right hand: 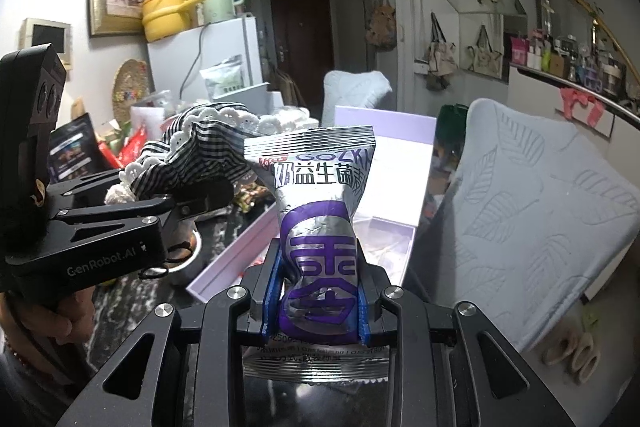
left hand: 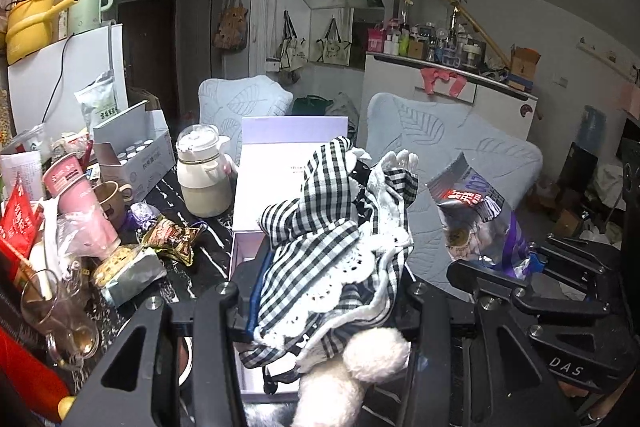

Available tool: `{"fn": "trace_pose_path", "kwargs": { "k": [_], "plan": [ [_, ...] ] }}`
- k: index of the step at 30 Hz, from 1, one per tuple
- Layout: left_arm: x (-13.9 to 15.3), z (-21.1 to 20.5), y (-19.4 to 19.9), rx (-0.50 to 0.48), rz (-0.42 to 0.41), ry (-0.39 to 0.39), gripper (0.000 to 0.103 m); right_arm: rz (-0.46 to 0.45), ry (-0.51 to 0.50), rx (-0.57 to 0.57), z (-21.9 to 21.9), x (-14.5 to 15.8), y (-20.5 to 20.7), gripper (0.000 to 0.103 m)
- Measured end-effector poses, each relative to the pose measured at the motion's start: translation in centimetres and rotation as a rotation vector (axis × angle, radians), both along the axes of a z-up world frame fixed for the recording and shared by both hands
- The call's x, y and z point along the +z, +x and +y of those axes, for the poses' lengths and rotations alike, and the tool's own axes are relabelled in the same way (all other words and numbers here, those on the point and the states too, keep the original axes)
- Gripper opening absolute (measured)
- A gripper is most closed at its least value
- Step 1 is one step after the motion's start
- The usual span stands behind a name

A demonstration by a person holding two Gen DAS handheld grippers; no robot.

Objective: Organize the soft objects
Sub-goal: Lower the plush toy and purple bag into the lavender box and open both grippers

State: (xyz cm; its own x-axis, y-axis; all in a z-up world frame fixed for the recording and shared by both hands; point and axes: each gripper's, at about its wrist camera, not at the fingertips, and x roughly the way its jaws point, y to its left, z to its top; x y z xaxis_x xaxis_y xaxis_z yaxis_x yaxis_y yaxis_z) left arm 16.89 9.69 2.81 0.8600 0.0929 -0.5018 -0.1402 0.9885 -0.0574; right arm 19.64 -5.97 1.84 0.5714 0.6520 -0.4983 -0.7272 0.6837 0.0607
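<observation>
My left gripper (left hand: 324,307) is shut on a plush toy in a black-and-white checked dress with white lace (left hand: 336,239); its white fluffy legs hang below. It is held above an open lilac box (left hand: 288,163) on the dark marble table. The toy also shows in the right wrist view (right hand: 200,151), with the left gripper (right hand: 208,199) at the left. My right gripper (right hand: 316,291) is shut on a silver and purple snack packet (right hand: 320,227), held upright over the lilac box (right hand: 384,163). The packet shows in the left wrist view (left hand: 476,215) at the right.
The table's left side is crowded: a cream kettle (left hand: 202,179), pink cups (left hand: 80,203), a glass mug (left hand: 56,315), snack packets (left hand: 172,235), a white carton (left hand: 132,151). Light blue chairs (left hand: 448,155) stand behind and right of the table. A white fridge (right hand: 208,55) stands at the back.
</observation>
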Motion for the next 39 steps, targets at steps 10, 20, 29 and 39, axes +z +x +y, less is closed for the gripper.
{"fn": "trace_pose_path", "kwargs": {
  "k": [10,20,29,39],
  "plan": [
    [-2.4,2.2,4.9,0.017,0.050,-0.021,0.043,0.037,-0.028,-0.025,1.4,-1.7,4.6,0.030],
    [-6.1,3.4,9.5,0.024,0.163,-0.007,0.043,0.082,-0.053,-0.044,3.4,-3.8,8.2,0.030],
    [-9.1,4.9,11.9,0.051,0.263,-0.008,0.043,0.130,-0.024,-0.048,4.4,-4.9,10.7,0.030],
    [-12.0,5.4,13.6,0.054,0.367,-0.038,0.043,0.174,-0.065,-0.067,5.3,-7.1,12.1,0.030]
  ]
}}
